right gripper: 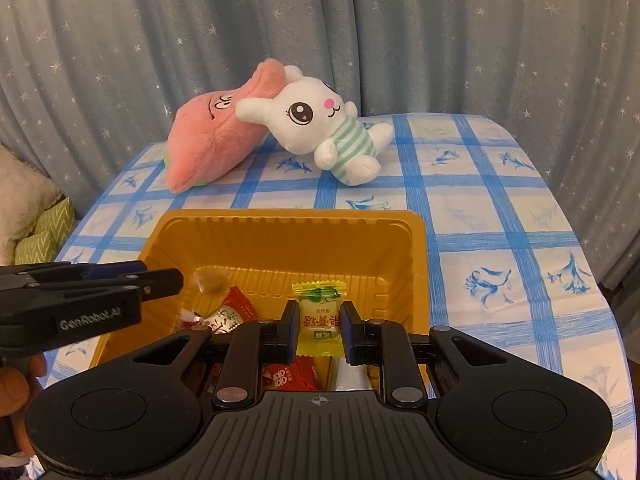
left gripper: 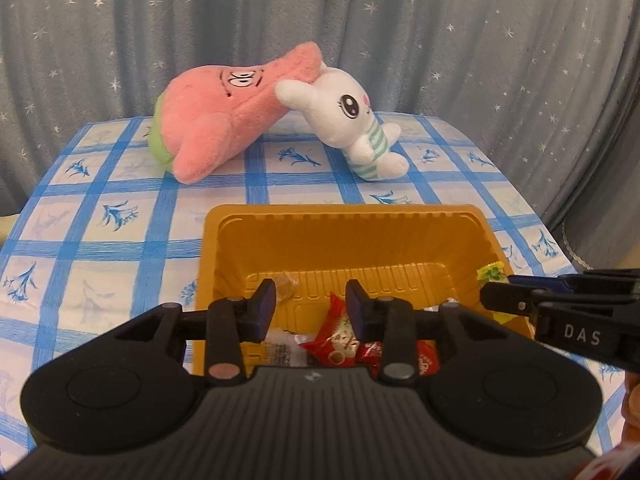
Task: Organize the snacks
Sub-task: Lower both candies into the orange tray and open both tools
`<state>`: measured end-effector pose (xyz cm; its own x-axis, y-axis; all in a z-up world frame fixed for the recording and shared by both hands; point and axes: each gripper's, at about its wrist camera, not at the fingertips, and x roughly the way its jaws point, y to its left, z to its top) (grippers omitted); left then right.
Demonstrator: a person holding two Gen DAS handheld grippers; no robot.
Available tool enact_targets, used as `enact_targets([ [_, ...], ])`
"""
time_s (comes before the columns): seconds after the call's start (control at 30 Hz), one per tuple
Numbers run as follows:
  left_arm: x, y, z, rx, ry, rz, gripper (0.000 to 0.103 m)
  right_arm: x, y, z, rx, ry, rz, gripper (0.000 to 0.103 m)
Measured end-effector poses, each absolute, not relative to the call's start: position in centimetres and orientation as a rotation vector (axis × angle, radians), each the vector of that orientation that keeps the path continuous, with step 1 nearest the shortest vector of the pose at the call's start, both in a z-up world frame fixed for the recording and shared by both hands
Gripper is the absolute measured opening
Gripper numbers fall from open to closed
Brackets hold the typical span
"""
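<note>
The right tool (right gripper: 320,330) hangs over the near part of the gold tray (right gripper: 280,226), its pads clamped on a yellow candy (right gripper: 318,316); the left tool (left gripper: 311,306) stands apart beside it, nothing pressed between its pads, a red wrapped snack (left gripper: 336,338) lying just beneath; to finish well, I judge the right should sink low inside the tray walls before it lets go, so the candy settles among the rest rather than bouncing over the rim; the left should lift clear. Counted: two tools; one tray near the tabletop's (right gripper: 500,208) near edge; several red packets, their number hidden; one brown sweet (right gripper: 210,282) deeper in; two plush toys at the far edge, a pink star (right gripper: 212,140) touching a white rabbit (right gripper: 320,128).
</note>
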<state>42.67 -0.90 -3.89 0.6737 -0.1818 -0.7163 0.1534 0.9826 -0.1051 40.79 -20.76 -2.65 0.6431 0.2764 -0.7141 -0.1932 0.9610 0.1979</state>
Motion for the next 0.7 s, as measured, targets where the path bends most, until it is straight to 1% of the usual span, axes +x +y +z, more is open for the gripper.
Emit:
enact_targets([
  [0.47, 40.9, 0.4, -4.1, -0.005, 0.816, -0.183, 0.035, 40.7, -20.1, -1.4, 0.127, 0.815, 0.280, 0.022],
  [0.7, 40.8, 0.5, -4.5, -0.006, 0.826, -0.188, 0.035, 41.1, -19.4, -1.6, 0.127, 0.819, 0.286, 0.022],
])
